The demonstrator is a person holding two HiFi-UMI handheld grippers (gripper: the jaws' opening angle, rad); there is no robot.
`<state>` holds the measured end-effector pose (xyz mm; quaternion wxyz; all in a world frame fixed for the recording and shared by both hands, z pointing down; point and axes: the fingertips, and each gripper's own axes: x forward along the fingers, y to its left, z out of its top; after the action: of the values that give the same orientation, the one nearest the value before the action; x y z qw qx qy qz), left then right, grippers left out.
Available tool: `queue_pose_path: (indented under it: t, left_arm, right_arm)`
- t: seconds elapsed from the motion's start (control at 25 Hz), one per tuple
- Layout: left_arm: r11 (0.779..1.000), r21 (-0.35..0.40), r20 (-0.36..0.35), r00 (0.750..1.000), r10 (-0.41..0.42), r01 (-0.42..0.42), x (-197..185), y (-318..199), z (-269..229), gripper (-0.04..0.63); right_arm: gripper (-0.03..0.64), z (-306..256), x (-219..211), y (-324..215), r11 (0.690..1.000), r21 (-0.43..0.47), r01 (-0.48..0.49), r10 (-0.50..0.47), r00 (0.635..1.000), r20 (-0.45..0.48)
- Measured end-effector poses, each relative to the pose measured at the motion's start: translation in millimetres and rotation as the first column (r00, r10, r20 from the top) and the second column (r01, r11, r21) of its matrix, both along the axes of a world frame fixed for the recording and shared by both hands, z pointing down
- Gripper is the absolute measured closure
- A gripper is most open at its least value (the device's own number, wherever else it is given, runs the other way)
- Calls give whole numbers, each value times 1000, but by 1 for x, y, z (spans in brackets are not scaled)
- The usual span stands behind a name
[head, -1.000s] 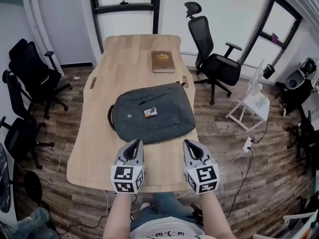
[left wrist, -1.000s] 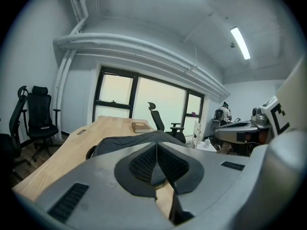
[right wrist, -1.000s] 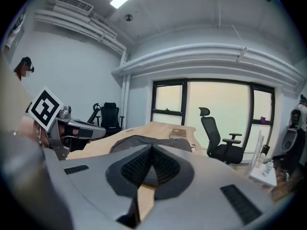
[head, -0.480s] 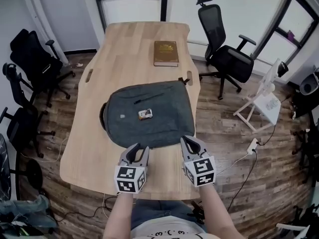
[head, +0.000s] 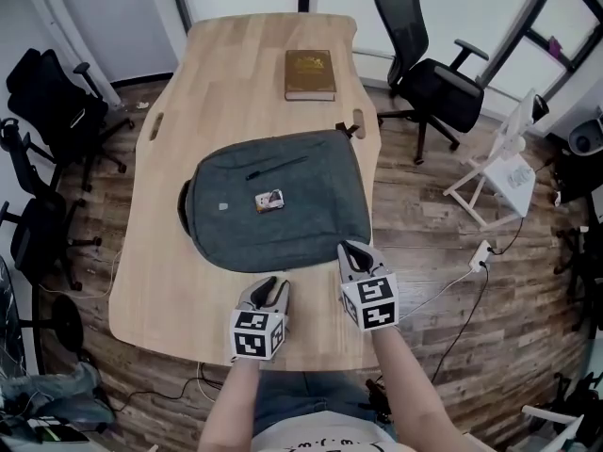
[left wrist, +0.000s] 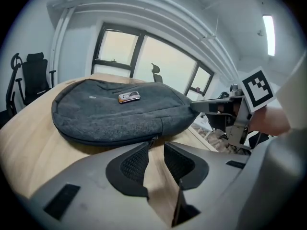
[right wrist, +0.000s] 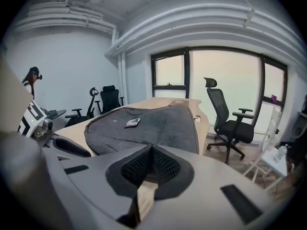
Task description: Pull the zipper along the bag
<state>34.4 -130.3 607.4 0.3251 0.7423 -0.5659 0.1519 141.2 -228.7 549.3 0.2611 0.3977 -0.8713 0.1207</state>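
**Grippers line up on the bag's near edge, zipper pull not yet taken**

The grey bag (head: 273, 215) lies flat on the wooden table (head: 155, 281), just beyond the tips of both grippers, with its zippered seam facing them. That seam is likely why both tools sit low and angle down at the near edge.

The left gripper (head: 271, 285) has its fingers a narrow gap apart with only bare table between them. The zipper pull (left wrist: 153, 141) sits just past the tips, in line with the gap, so the pose looks set to slide onto the pull and pinch it.

The right gripper (head: 350, 250) has its fingers pressed together on nothing. Its tips are at the bag's near right corner, and whether they touch the fabric is unclear. Closed fingers suit pinning the bag down so it does not drag while the zipper runs.

A small tag (head: 268, 200) on top of the bag lies well beyond both sets of fingers.
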Motion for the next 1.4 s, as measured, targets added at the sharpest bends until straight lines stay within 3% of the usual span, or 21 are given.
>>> queue_pose_path:
  t: [0.28,0.48,0.56,0.76,1.0,1.4]
  left_arm:
    - [1000,-20,37,999,3,-2,5,-18,29,490]
    - [1000,5,107,994,16,-17,6,-26,31,488]
    - [1000,22,124,992,-7,4,3,-27,30,533]
    - [997,60,103,994,41,-47,11,-24,25,575]
    - [998,48,95,995,30,-35,6,-12,21,577]
    - [998,12,109,992,-62,61,4,-9,18,578]
  right_arm:
    - [565,9,-3,2,1000,-15,11,-11,1000,1]
    - [565,10,-3,2,999,-24,26,-26,1000,7]
    - [565,11,-2,1,999,-27,23,-22,1000,9]
    - [565,14,-1,0,999,-39,25,-25,1000,8]
    - [565,21,-1,-1,998,-49,44,-45,999,-29]
    - [566,29,0,-2,996,-71,56,-59,997,-51]
